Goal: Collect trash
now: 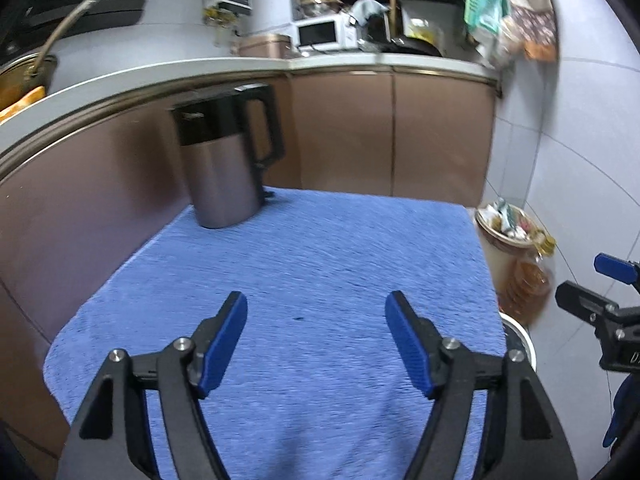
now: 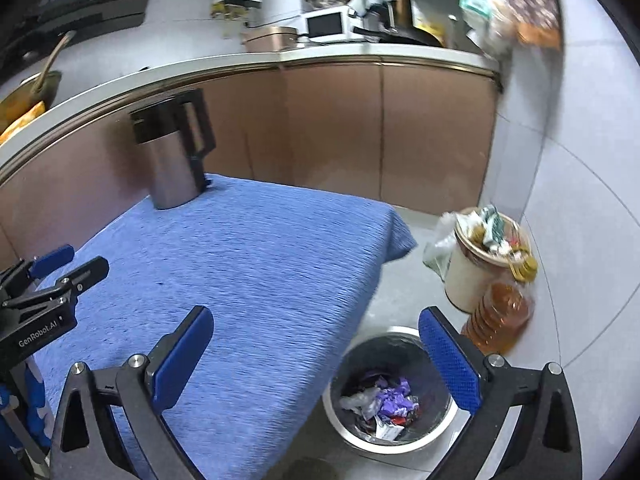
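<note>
A round metal trash bin (image 2: 340, 412) stands on the floor to the right of the table and holds crumpled purple and white wrappers (image 2: 390, 402). My right gripper (image 2: 316, 336) is open and empty, above the table's right edge and the bin. My left gripper (image 1: 316, 312) is open and empty above the blue cloth (image 1: 304, 280) on the table. The right gripper also shows at the right edge of the left wrist view (image 1: 596, 284). The bin's rim shows partly in the left wrist view (image 1: 520, 332).
A steel kettle (image 1: 224, 160) with a black handle stands at the table's far left corner. A white pot full of scraps (image 2: 480, 264) and an oil bottle (image 2: 500, 316) stand on the floor by the wall. Brown cabinets (image 1: 392, 136) run behind.
</note>
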